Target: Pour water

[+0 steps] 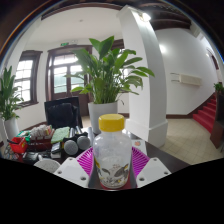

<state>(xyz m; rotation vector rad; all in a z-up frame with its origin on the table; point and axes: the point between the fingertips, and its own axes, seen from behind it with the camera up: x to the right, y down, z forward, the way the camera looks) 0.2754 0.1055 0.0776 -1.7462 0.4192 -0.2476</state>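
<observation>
A clear bottle (111, 158) with a yellow cap (112, 123) and a dark printed label stands upright between my fingers. My gripper (112, 170) is shut on the bottle: the magenta pads (87, 160) press on its sides left and right. The bottle's base is hidden below the fingers. I cannot tell whether it rests on the dark table (168, 150) or hangs above it. No cup or other vessel for the water shows near the bottle.
A cluttered desk to the left holds a monitor (62, 112), round dark objects (76, 145) and red items (17, 147). A large potted plant (103, 75) stands behind, beside a white pillar (143, 70). Open tiled floor and red stairs (208, 112) lie to the right.
</observation>
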